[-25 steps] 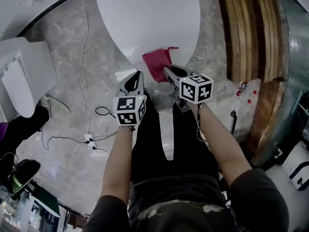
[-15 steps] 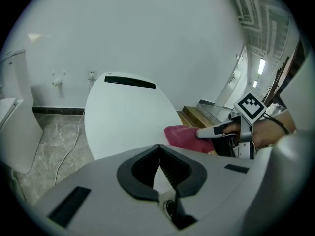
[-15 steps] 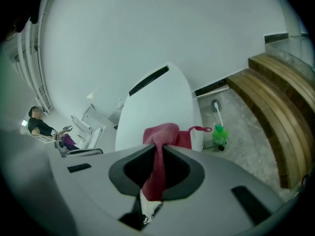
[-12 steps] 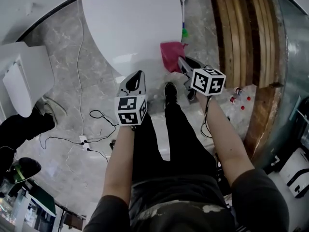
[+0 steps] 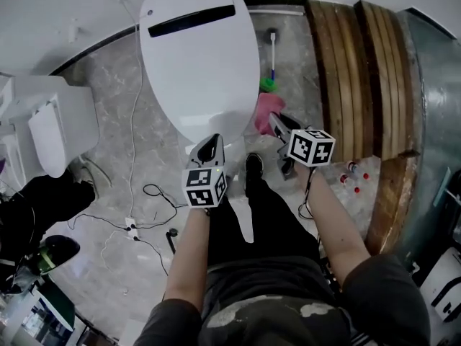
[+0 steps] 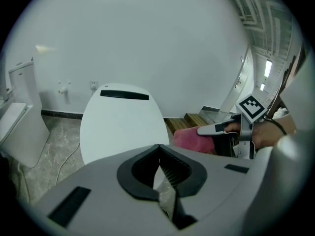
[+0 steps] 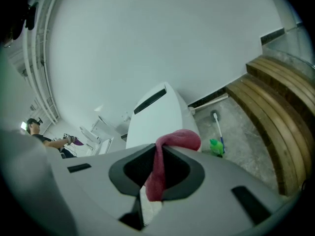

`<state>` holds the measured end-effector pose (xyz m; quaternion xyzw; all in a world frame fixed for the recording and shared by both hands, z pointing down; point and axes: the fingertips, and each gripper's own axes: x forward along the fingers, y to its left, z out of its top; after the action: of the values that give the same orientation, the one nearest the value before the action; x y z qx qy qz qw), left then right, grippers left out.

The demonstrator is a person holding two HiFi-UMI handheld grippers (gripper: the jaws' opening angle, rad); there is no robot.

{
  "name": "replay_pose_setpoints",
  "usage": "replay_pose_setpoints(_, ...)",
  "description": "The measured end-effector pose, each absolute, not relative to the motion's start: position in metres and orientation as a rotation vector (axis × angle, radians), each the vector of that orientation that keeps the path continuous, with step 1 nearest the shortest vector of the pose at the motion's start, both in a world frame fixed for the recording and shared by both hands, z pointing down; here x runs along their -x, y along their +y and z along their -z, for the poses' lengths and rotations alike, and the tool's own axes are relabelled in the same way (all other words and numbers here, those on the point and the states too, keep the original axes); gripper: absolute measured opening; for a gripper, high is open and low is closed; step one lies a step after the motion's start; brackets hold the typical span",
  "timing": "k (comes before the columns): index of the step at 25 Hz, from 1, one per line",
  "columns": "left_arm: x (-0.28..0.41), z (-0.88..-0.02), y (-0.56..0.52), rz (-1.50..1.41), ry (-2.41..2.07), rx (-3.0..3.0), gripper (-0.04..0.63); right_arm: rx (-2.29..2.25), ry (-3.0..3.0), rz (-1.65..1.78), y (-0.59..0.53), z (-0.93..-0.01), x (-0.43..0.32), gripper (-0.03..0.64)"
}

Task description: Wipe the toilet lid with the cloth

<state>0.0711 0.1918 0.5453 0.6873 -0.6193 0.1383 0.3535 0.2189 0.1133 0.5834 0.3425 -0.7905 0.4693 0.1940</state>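
Observation:
The white toilet lid (image 5: 196,56) lies closed, filling the upper middle of the head view, and shows again as the lid (image 6: 118,127) and the lid (image 7: 157,114) in the two gripper views. A pink cloth (image 5: 268,111) hangs off the lid's right side, clear of it, with my right gripper (image 5: 274,120) shut on it; the cloth (image 7: 165,156) runs between the jaws and bunches over their tips. My left gripper (image 5: 211,144) is shut and holds nothing, hovering at the lid's near edge. In the left gripper view, the jaws of my left gripper (image 6: 158,149) meet, and the cloth (image 6: 192,139) shows to the right.
A toilet brush (image 5: 272,52) and a green bottle (image 5: 267,84) stand on the marble floor right of the toilet. Wooden steps (image 5: 364,71) curve along the right. Cables (image 5: 137,215) trail over the floor at left. Another white fixture (image 5: 54,132) sits at far left.
Both grippers have drawn back and up from the lid. The cloth has gone from the lid's near edge to off its right side, still held. The whole lid now shows.

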Motion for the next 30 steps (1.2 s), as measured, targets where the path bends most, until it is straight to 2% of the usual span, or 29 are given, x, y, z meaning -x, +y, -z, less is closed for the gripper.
replay_pose_setpoints(13,-0.056,-0.427,0.192,-0.272,-1.694,-1.873,0.008,-0.9,-2.401,-1.233,0.113,-0.465,-0.199,0.04)
replay_pose_setpoints(30,-0.018,-0.35,0.28,-0.139,-1.673,-2.036,0.008,-0.972,-2.558,-1.031,0.194,-0.359,-0.172,0.04)
